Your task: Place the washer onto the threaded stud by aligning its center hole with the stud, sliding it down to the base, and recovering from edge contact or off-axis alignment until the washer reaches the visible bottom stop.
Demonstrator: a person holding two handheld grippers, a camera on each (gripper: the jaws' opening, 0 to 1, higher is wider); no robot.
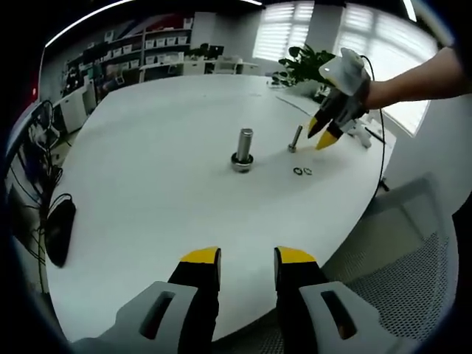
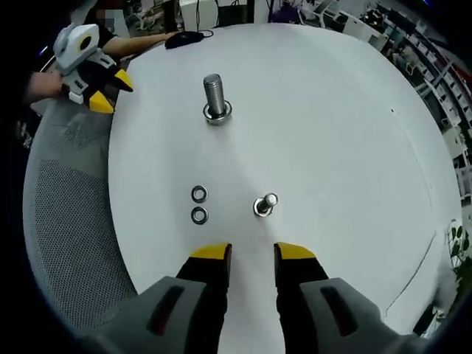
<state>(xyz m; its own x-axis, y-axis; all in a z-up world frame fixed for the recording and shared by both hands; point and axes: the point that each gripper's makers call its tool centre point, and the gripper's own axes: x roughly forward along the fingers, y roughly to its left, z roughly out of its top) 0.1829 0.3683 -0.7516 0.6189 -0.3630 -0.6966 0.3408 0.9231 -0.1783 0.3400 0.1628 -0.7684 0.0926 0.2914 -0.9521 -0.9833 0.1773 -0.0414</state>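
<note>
Claws both released: right claw (image 2: 253, 254) hovers by washers (image 2: 199, 204), left claw (image 1: 248, 258) at table (image 1: 147, 184) edge.

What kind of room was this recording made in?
Most likely an open-plan office. A large white table holds the work, a mesh office chair stands at its edge, shelves line the far wall beside blinded windows, and a computer mouse lies on the table.
</note>
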